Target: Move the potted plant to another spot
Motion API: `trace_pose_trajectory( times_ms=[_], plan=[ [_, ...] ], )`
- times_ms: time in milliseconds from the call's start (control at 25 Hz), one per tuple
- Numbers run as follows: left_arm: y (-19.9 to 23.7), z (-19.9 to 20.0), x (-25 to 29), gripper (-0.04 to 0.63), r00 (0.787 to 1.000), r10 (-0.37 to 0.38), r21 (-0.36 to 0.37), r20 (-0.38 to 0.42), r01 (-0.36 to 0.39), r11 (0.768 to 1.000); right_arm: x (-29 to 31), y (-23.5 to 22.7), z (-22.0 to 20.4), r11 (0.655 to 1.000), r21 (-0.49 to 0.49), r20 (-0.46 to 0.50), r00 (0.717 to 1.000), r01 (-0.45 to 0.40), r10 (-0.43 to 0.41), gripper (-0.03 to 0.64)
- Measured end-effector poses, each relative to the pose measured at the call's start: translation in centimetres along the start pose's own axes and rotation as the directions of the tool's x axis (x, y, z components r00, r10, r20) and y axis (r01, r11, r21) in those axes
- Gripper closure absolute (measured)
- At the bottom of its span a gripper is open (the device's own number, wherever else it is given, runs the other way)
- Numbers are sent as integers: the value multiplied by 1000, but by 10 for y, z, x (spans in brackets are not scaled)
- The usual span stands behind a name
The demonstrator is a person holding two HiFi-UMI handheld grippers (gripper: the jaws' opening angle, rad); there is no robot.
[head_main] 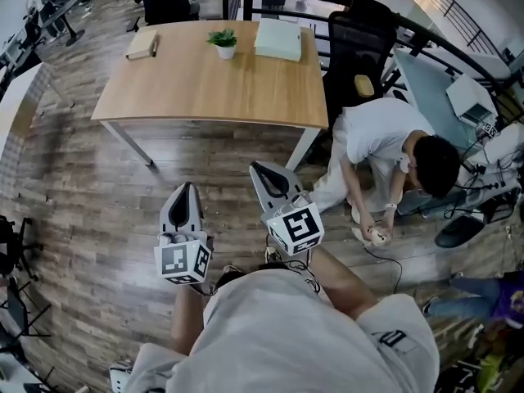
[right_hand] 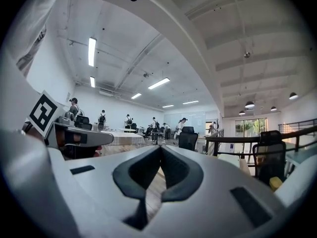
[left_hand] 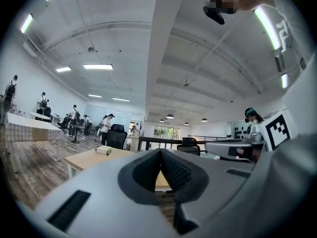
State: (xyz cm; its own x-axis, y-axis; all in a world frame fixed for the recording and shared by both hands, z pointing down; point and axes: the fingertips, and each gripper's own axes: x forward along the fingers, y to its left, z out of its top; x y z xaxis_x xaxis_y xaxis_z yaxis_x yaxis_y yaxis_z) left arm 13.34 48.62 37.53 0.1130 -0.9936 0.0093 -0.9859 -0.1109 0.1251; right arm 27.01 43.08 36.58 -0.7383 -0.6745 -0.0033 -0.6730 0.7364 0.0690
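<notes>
The potted plant (head_main: 223, 42), a small green sprig in a white pot, stands at the far edge of the wooden table (head_main: 205, 84). My left gripper (head_main: 187, 186) and right gripper (head_main: 257, 168) hang side by side over the floor, well short of the table's near edge, both pointing towards it. In the left gripper view the left gripper (left_hand: 160, 151) has its dark pads pressed together with nothing between them. The right gripper (right_hand: 161, 148) looks the same in its own view: shut and empty. Neither gripper view shows the plant.
A book (head_main: 142, 43) lies at the table's far left and a pale flat stack (head_main: 278, 39) right of the plant. A black chair (head_main: 360, 35) stands at the table's right end. A person (head_main: 385, 158) crouches on the floor to the right, near cables.
</notes>
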Motion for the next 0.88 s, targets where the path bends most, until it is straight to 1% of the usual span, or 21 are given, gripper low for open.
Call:
trace_pose_trajectory(
  times_ms=[40,120,200,360,480,560,680,880],
  plan=[
    [2,-3,0,583,1000,-7,-2,-7,7,1000,0,2,-3,1000,5,-4,1000,0,0,612],
    [5,-11,0,583,1000,-21,-5,-23,21,1000,-1,7,-11,1000,7,-15,1000,-6,6,577],
    [10,-22,-2,583,998,-34,-10,-45,33,999,-3,12,-22,1000,5,-37,999,-7,7,561],
    [18,-41,-9,583,994,-64,-26,-92,62,998,-13,20,-46,1000,20,-98,995,9,-7,531],
    [23,-52,-14,583,989,-94,-34,-117,91,995,-20,26,-56,999,18,-137,990,28,-25,495],
    [27,-59,-16,583,986,-105,-41,-129,101,994,-21,29,-61,998,36,-153,987,49,-43,470],
    [32,-67,-14,584,983,-115,-65,-144,106,992,-23,29,-67,994,74,-176,982,80,-66,450],
    [40,-73,-5,583,981,-122,-91,-150,109,990,-12,19,-76,992,78,-213,974,95,-76,419]
  ],
)
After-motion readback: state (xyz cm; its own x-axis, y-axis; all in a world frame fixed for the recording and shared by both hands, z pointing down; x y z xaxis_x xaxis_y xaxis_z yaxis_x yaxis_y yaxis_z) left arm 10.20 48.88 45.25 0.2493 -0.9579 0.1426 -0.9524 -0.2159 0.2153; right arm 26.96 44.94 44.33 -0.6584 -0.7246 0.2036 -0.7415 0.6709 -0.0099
